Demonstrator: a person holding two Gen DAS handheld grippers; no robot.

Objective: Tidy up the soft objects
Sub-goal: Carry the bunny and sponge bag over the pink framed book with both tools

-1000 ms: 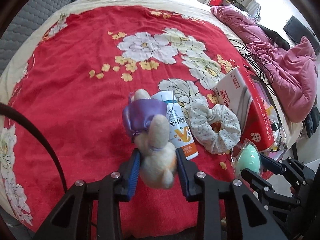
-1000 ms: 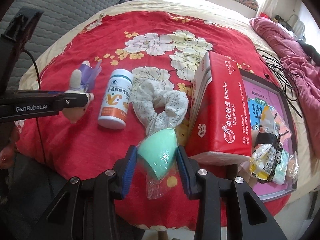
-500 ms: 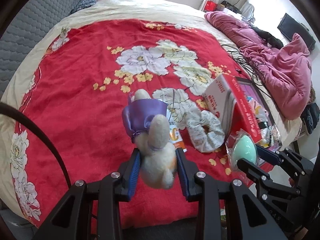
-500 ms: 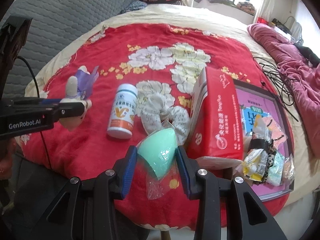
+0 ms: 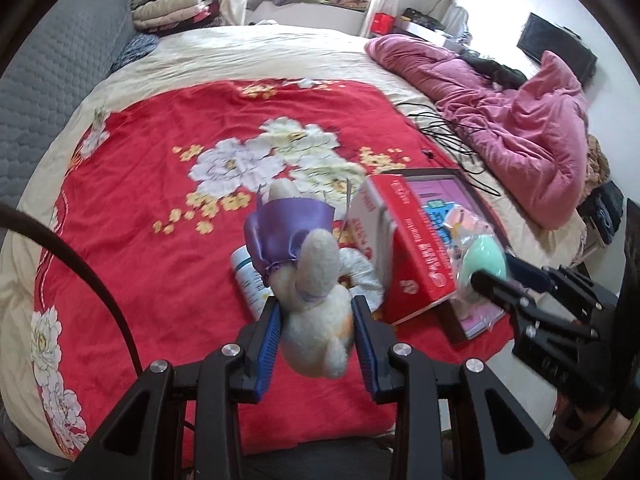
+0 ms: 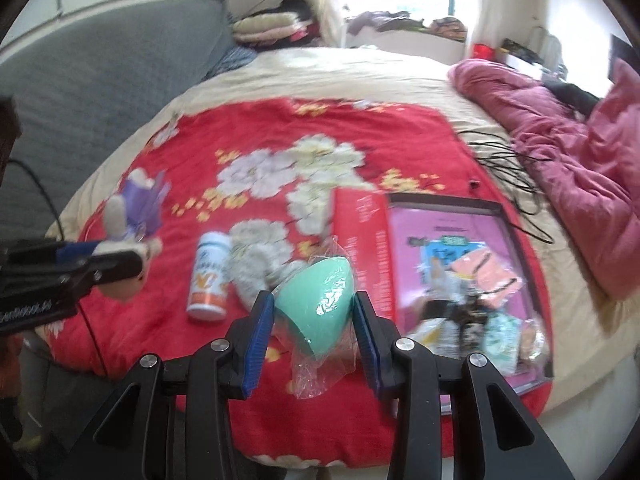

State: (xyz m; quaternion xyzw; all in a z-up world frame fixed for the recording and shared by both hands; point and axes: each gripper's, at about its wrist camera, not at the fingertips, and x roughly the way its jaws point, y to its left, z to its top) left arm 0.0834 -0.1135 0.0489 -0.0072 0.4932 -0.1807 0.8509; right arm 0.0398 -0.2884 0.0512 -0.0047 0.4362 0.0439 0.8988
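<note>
The left hand-held gripper [image 5: 316,330] is clamped on a cream plush rabbit [image 5: 316,316] with a purple satin bow, held above the red floral blanket [image 5: 160,216]. Below it lie a white supplement bottle [image 6: 211,276], a floral scrunchie [image 6: 256,272] and a red box [image 5: 412,248]. The right hand-held gripper [image 6: 314,322] is clamped on a bagged mint-green makeup sponge [image 6: 320,304], held above the blanket beside a pink tray [image 6: 460,240].

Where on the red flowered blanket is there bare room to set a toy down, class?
Free: the red flowered blanket left of the white orange-labelled bottle, and its far half beyond the red carton. Crowded: bottle, white fabric scrunchie, carton and pink tray sit packed together at the near right.
</note>
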